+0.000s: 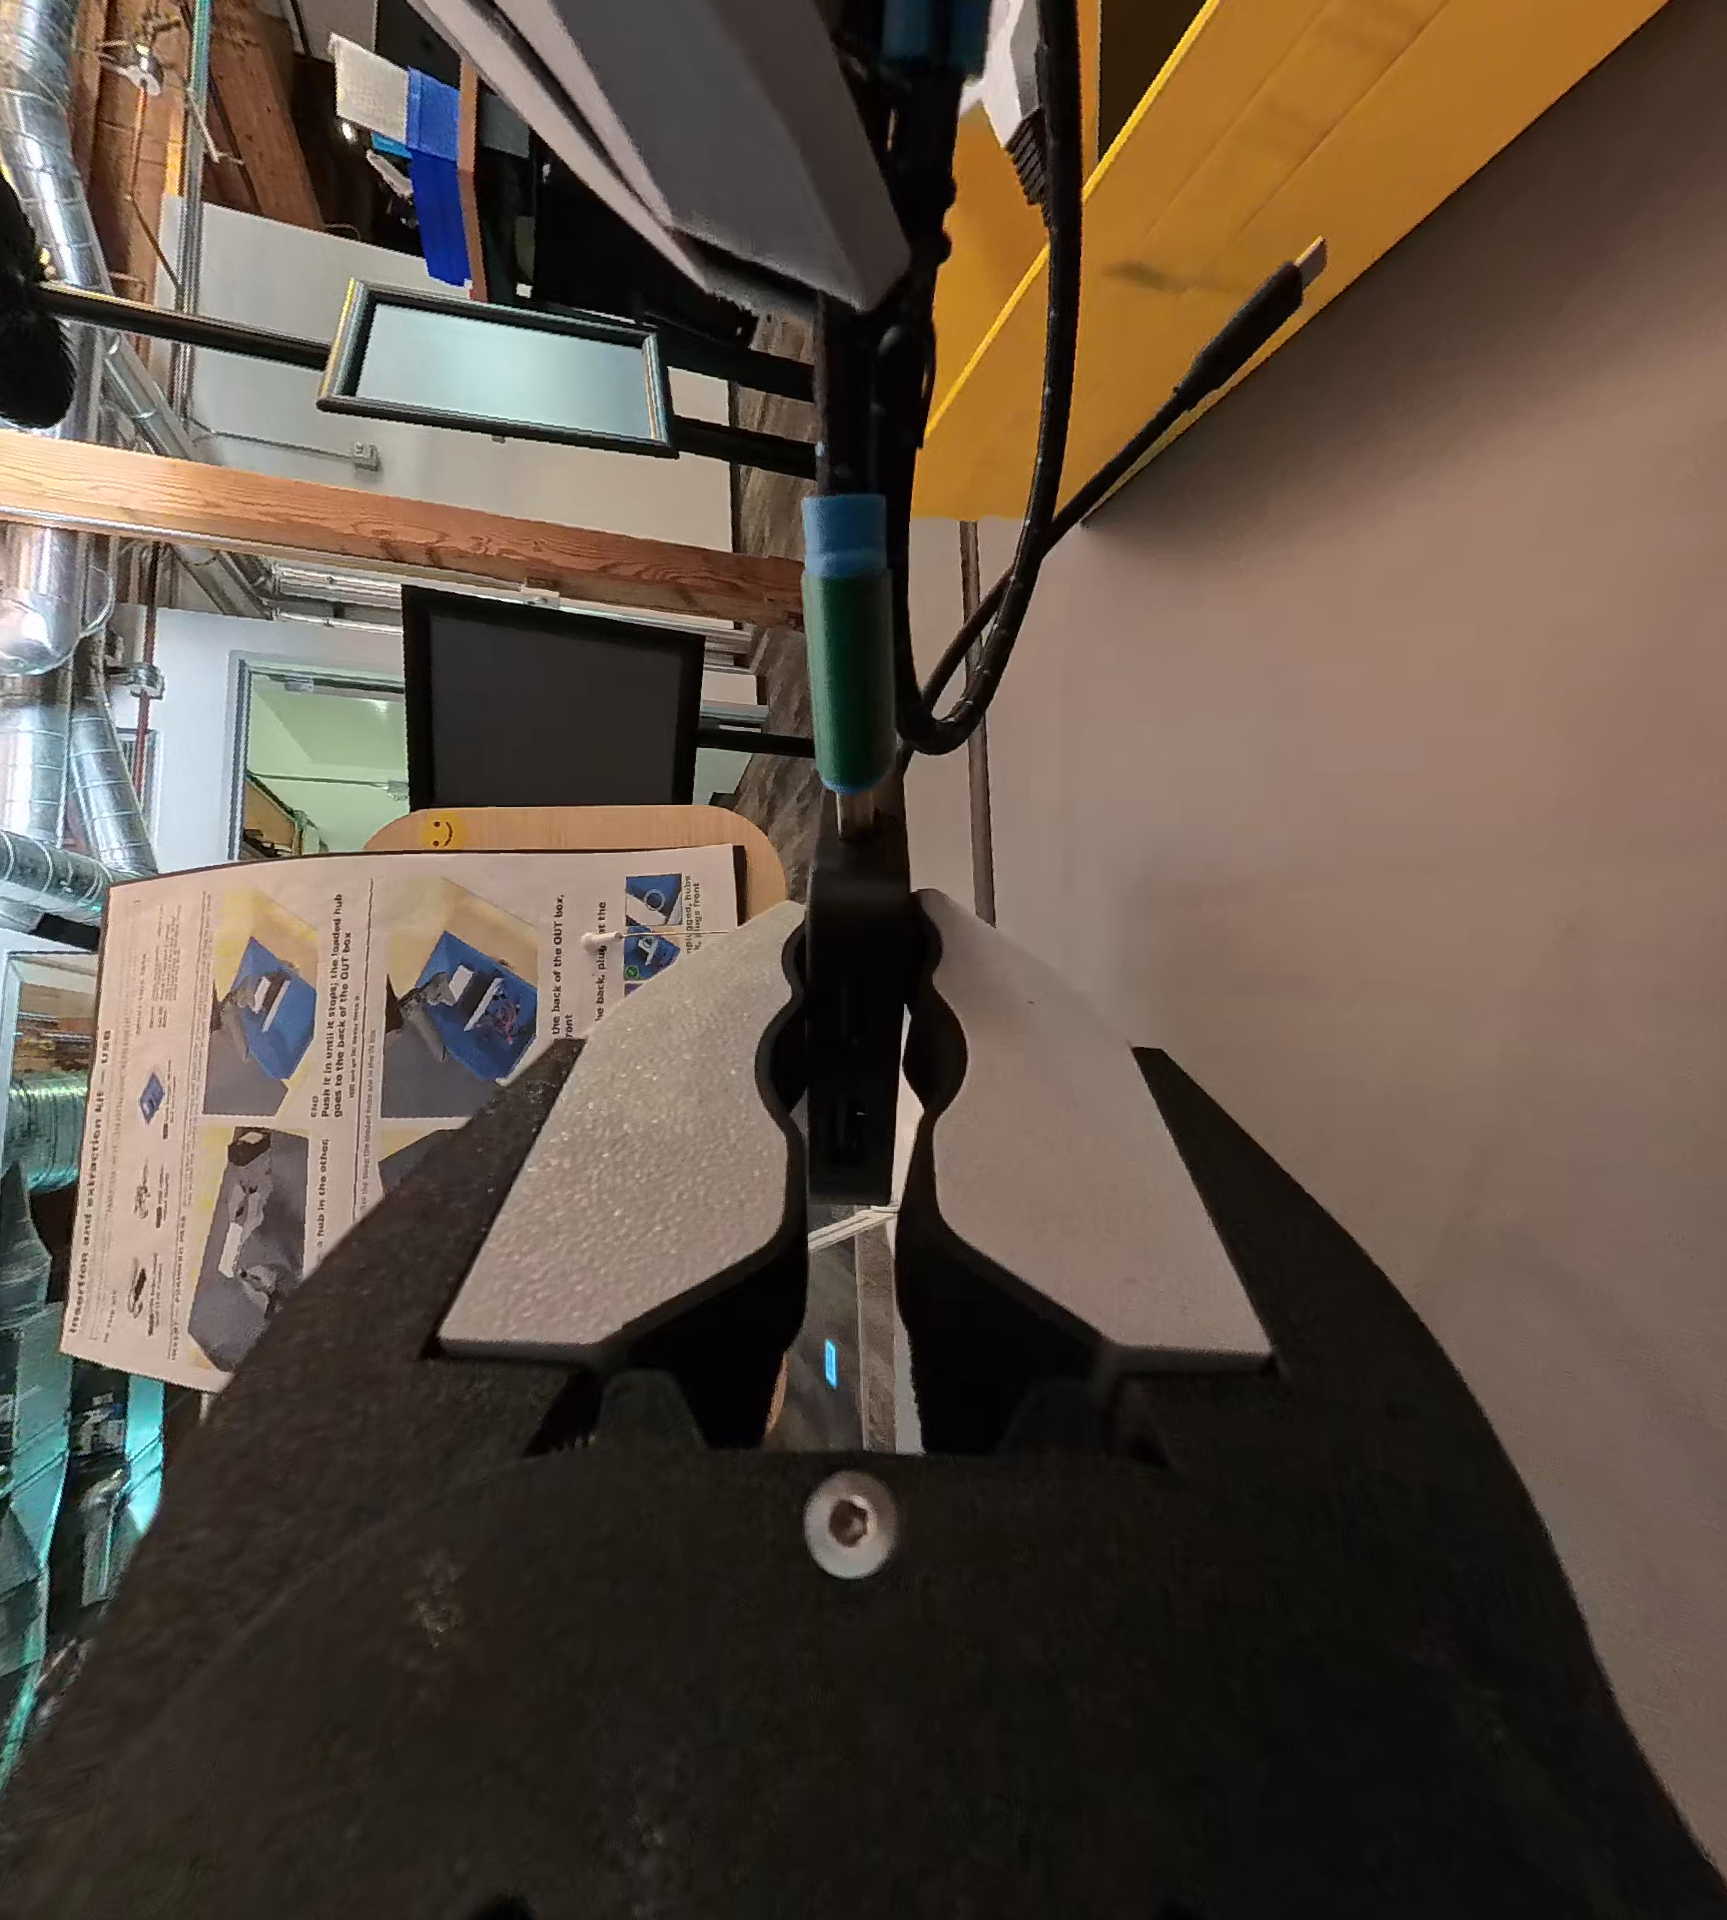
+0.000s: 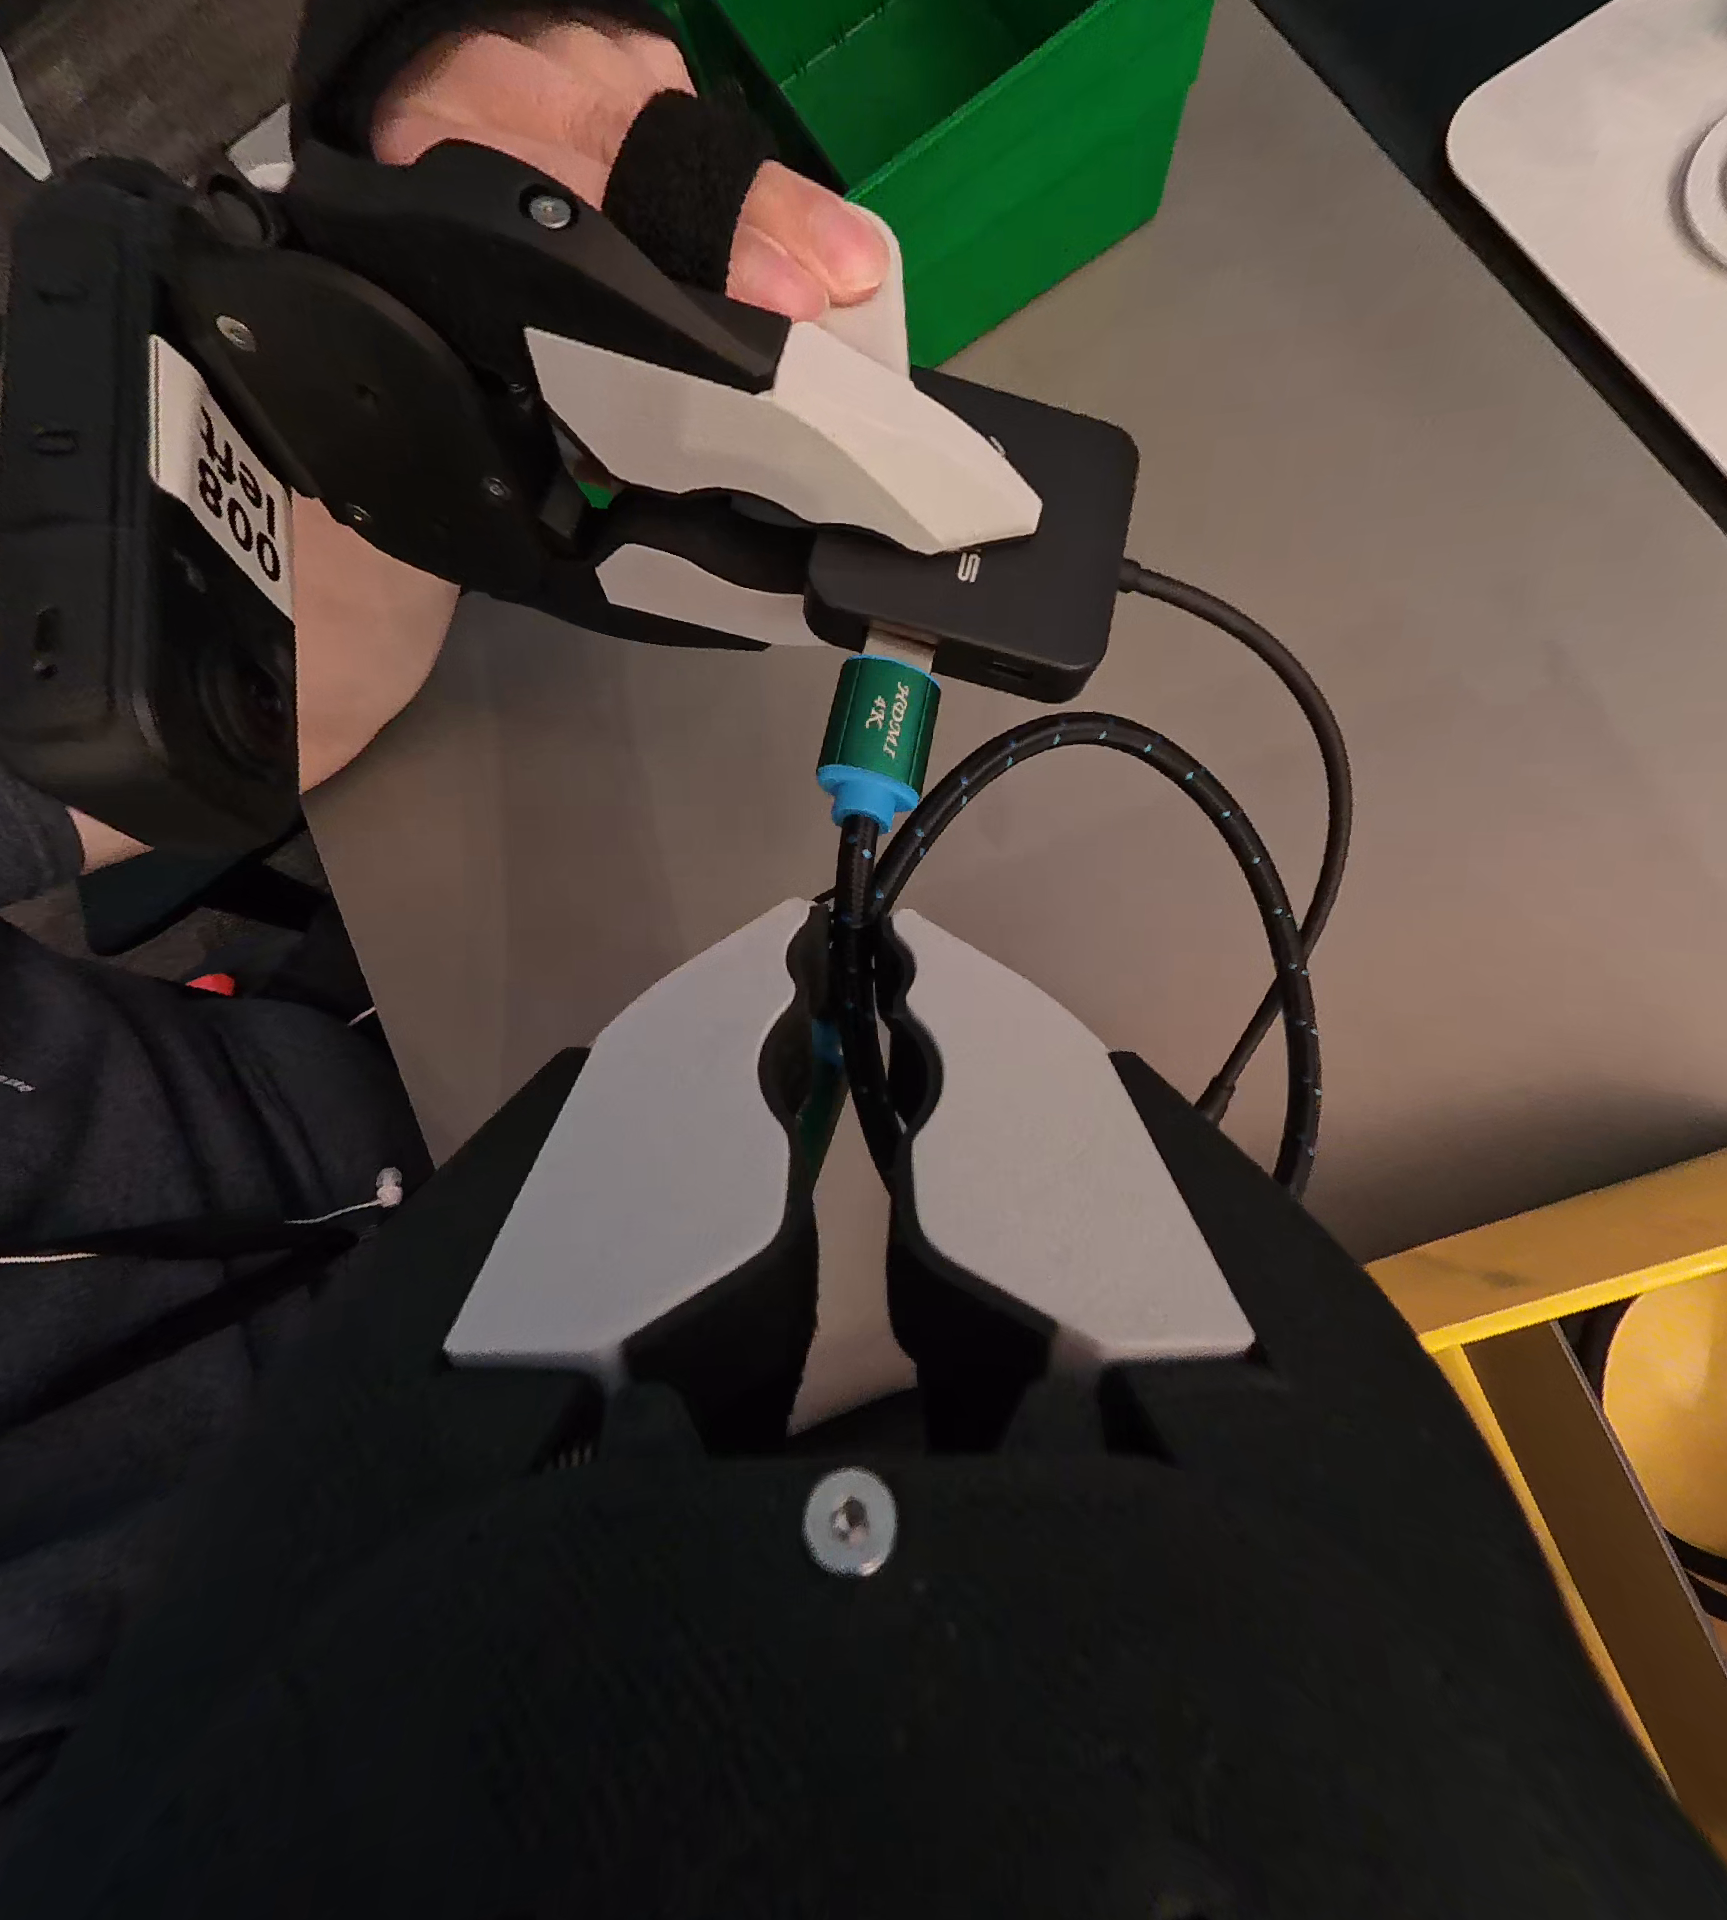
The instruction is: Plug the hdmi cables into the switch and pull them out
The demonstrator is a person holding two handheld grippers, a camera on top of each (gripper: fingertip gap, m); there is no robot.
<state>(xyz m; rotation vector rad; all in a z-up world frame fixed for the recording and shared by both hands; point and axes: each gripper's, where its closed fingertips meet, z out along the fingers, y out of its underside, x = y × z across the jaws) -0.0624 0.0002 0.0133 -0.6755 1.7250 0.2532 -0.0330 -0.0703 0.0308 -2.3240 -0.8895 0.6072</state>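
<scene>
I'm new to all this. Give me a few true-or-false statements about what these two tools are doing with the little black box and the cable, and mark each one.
1. The left tool grips the black switch. True.
2. The green plug lies loose on the table. False: its metal tip sits in a port on the switch.
3. The right tool pinches the braided cable behind the plug. True.
4. The switch rests flat on the grey table. False: it is held up in the air.
5. A red bin stands behind the switch. False: the bin is green.
</scene>
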